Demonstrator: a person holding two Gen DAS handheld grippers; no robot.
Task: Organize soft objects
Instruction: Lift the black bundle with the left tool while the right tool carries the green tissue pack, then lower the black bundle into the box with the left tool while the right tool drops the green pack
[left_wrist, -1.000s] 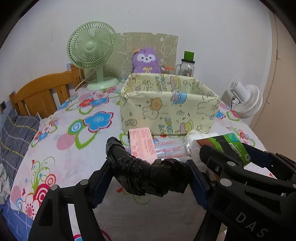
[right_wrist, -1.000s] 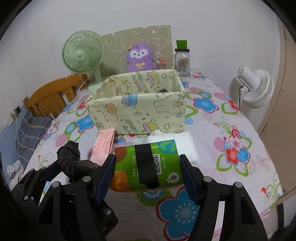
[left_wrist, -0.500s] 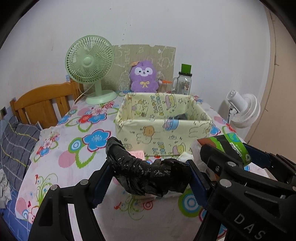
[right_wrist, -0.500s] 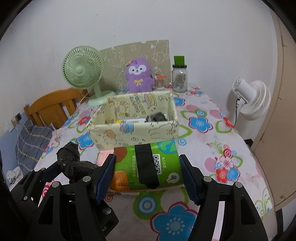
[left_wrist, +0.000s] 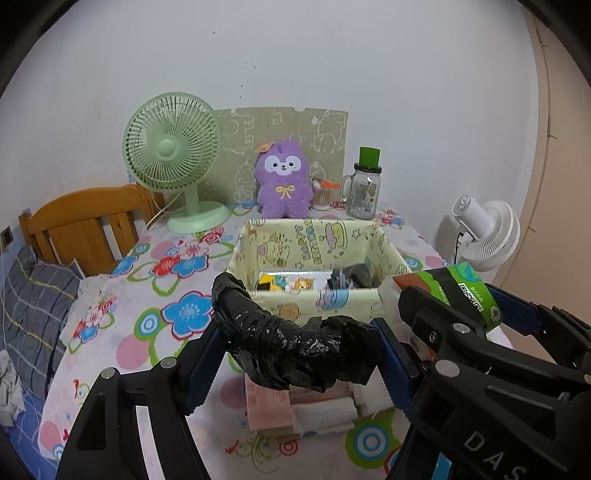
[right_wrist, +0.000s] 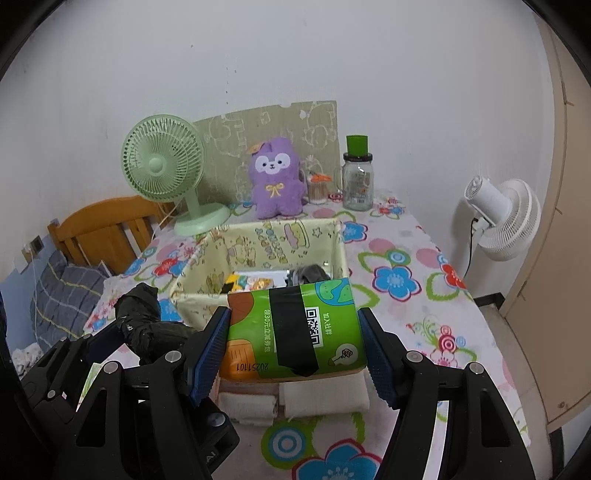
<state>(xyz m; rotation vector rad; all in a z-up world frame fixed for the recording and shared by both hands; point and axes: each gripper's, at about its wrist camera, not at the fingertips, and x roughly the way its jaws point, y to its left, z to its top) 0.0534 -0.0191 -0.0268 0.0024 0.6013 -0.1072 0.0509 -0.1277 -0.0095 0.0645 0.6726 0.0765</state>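
Black crinkled plastic bag roll (left_wrist: 295, 350) lies crosswise, clamped in the left gripper (left_wrist: 299, 360); the right gripper (right_wrist: 295, 350) beside it clenches a glossy green tissue pack (right_wrist: 295, 332) widthwise. Both hang before the soft cartoon-print fabric bin (right_wrist: 207, 258), its opening ahead and below, with folded white cloths (right_wrist: 325, 397) underneath on the table.

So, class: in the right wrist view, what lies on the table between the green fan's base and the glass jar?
The purple plush toy and a small tub of cotton swabs, in the right wrist view.
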